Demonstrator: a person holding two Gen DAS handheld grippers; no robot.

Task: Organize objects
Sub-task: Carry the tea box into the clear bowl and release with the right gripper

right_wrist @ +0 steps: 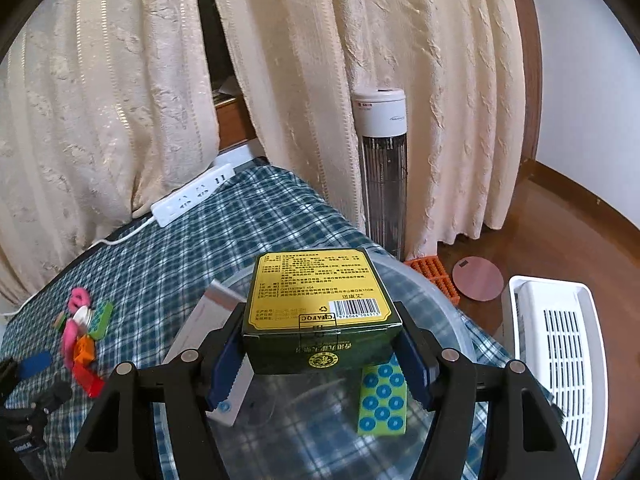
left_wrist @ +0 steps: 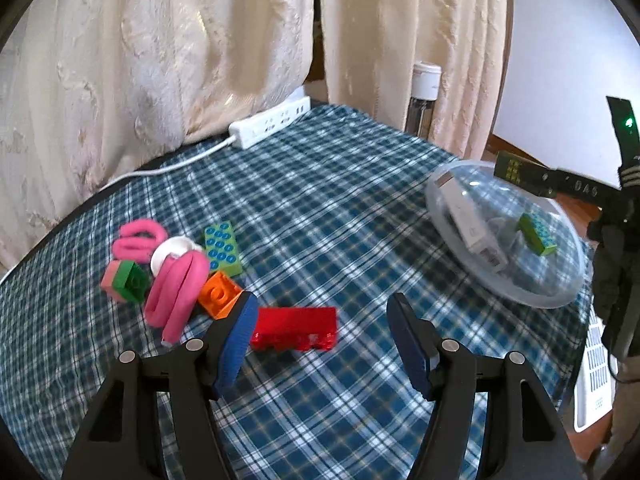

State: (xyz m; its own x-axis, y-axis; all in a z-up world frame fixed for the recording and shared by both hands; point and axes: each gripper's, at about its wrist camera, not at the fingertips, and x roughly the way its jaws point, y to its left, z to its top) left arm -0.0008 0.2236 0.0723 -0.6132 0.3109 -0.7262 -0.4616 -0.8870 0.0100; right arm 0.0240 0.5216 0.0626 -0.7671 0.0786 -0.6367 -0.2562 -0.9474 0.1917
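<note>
So you're over a blue plaid cloth [left_wrist: 320, 208] backed by cream curtains [left_wrist: 160, 40], left gripper [left_wrist: 322, 318] wide and empty over the red brick [left_wrist: 296, 326], right gripper [right_wrist: 320, 344] clamping the green box [right_wrist: 320, 308] above the clear bowl [right_wrist: 448, 308], table edge and white basket [right_wrist: 560, 360] at right.

The left tongs [left_wrist: 322, 346] have a matte black plastic frame that splits into two forked arms, each with a triangular cut-out and two round silver pivot pins, and they end in flat blue pads [left_wrist: 240, 344] ribbed with fine ridges on the inner face. The right tongs [right_wrist: 320, 354] are the same build: black forked arms, silver pins, dark blue pads with a toothed lower edge. Seen from the left wrist, the right one's black body shows a small green light [left_wrist: 629, 122], pale lettering and a thin black cable.
</note>
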